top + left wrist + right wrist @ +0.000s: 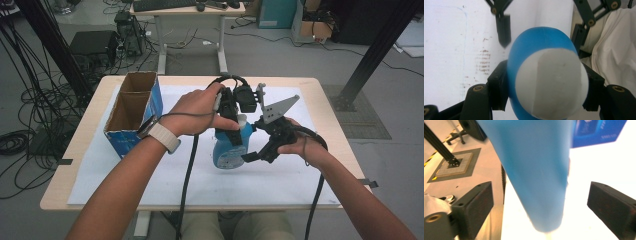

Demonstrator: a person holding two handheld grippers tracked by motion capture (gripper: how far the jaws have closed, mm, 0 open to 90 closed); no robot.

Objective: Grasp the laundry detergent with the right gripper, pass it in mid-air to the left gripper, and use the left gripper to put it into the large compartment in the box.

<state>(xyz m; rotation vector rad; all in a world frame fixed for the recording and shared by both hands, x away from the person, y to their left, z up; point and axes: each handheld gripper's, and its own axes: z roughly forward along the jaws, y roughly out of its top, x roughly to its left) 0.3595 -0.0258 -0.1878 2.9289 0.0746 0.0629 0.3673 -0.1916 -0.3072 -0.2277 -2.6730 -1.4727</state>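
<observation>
Nearest the person, two bare forearms come in over the front edge of the pale wooden tabletop (330, 100), which carries a white paper sheet (150, 185). The right hand-held gripper (261, 154) sits low at the right side of a blue plastic bottle with a white cap (231, 145), near the middle of the sheet. Its own view shows the blurred blue body (536, 170) running between the two black pads (474, 207), with open space on both sides, so this gripper is released and touches nothing. The left hand-held gripper (235, 112), held by the hand with a white wristband (165, 136), reaches the bottle's upper end. In its view the black jaws press against both sides of the blue body just behind the rounded white cap (551, 82), so it is clenched on the bottle. That view also shows the other gripper's black finger (504, 30) farther off over the white sheet, and white cloth (616, 50) at the right edge. The bottle leans towards the person's right, its base near the paper; whether it rests there cannot be told. To the left, well apart from the bottle, an open blue cardboard box with a brown divided inside (132, 112) stands on the tabletop. Beyond it lie a grey floor with black cables (30, 100) and a second desk (190, 12).
</observation>
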